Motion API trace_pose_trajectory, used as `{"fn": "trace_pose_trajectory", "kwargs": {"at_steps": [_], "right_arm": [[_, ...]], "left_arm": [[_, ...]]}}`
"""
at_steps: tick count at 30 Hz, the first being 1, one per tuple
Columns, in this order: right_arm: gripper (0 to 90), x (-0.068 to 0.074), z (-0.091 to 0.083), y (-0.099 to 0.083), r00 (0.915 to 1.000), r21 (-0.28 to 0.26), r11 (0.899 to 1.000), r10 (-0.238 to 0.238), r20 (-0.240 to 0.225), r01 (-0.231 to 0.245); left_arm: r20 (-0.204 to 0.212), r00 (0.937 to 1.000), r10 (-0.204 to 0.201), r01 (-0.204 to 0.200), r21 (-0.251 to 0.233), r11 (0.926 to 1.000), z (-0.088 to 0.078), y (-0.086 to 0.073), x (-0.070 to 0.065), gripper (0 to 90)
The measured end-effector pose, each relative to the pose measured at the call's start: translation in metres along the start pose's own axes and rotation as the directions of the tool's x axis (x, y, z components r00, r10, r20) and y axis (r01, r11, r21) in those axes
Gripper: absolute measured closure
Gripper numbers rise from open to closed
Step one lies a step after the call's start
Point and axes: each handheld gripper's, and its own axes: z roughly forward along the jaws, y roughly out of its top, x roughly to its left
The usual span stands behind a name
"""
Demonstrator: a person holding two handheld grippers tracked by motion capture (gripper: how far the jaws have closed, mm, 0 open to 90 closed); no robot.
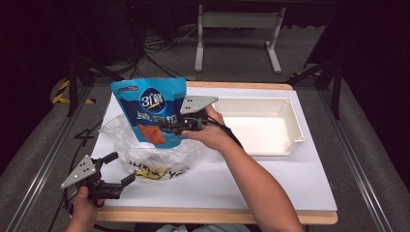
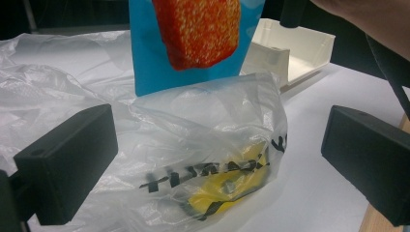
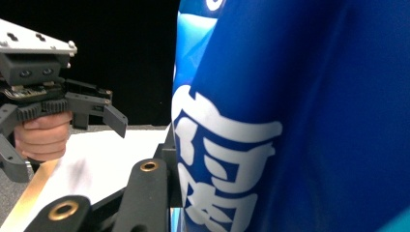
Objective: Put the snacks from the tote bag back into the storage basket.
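The snack pouch is bright blue with white lettering and an orange-red picture. The plastic bag is clear, with black letters and yellow inside. The tray is cream, the table cover white.

dark room, grey carpet floor, a white table frame behind, perhaps cables beside it

Count on the table
One blue snack pouch, one clear plastic bag, one white tray, two grippers.

Overhead view and both close gripper views share the blue pouch.
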Motion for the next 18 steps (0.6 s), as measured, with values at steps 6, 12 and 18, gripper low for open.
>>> {"fn": "trace_pose_trajectory", "kwargs": {"at_steps": [6,12,18], "right_arm": [[61.2,-0.002,-0.006,0.013,1.0,-0.002,1.0,-0.007,0.007,0.007],[61.5,-0.004,-0.014,0.027,1.0,-0.009,1.0,-0.005,-0.001,0.005],[61.6,-0.006,-0.022,0.036,1.0,-0.023,1.0,-0.001,0.001,0.001]], "left_arm": [[0.001,1.0,-0.001,0.001,0.0,1.0,0.0,0.0,0.0,0.2],[-0.003,1.0,-0.006,0.006,-0.006,1.0,0.001,-0.001,0.0,0.2],[-0.004,1.0,-0.006,0.006,-0.004,1.0,0.001,-0.001,0.0,0.2]]}}
